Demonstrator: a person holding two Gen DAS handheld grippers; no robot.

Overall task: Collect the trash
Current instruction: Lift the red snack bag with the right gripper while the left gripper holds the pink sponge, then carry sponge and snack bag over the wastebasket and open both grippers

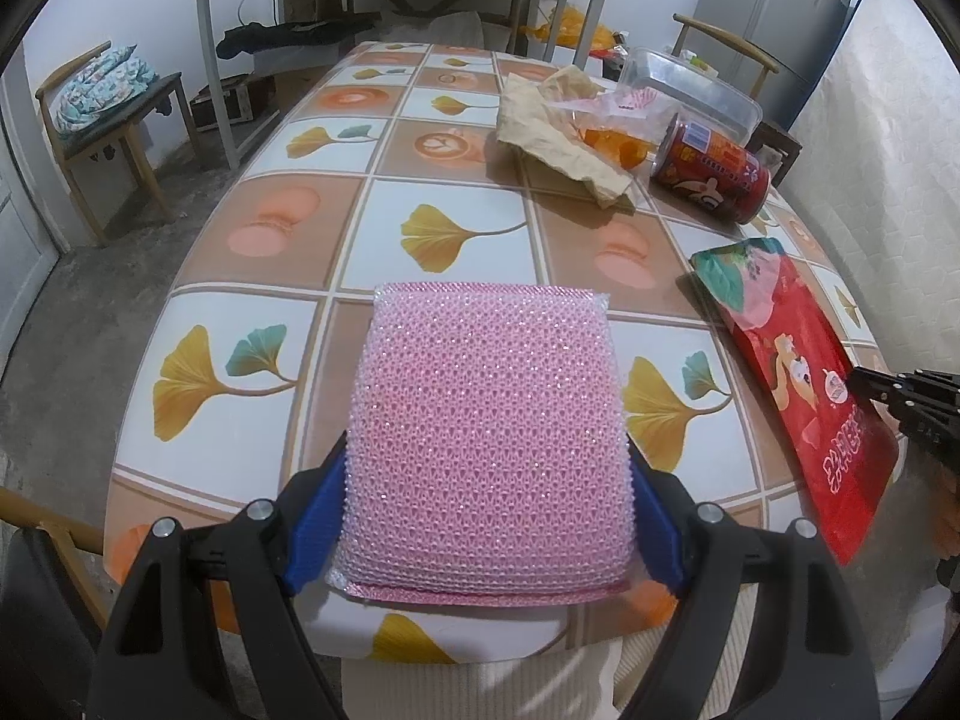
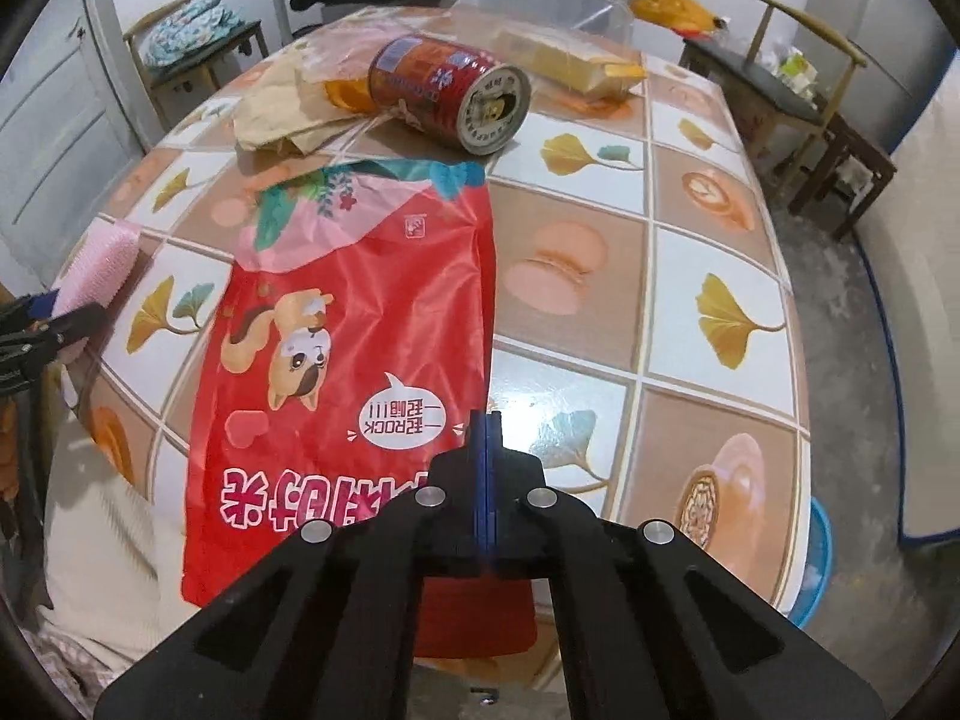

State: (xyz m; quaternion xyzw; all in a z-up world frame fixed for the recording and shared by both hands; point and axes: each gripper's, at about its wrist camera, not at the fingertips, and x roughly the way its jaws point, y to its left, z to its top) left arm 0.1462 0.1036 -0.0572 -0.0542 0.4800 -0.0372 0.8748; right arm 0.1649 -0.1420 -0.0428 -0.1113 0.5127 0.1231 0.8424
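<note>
The left gripper (image 1: pixel 486 516) has its blue jaws spread wide around a pink mesh scouring sponge (image 1: pixel 489 438), pads pressed against its 2 sides, held just above the near edge of the tiled-pattern tablecloth table (image 1: pixel 336 228). The right gripper (image 2: pixel 486 426) has its jaws fully together, the tips sitting at the right edge of a flat red plastic snack bag with a cartoon dog (image 2: pixel 354 324); whether the film is actually pinched between them I cannot tell. Ahead of that gripper and well beyond the bag lie a red tin can on its side (image 2: pixel 450 90), crumpled brown paper (image 2: pixel 282 114) and a clear wrapper with orange peel (image 2: pixel 345 93), with a clear plastic box (image 2: pixel 540 0) behind. Judging by this, collecting has barely begun: all 4 pieces of rubbish remain on the table, none binned yet
</note>
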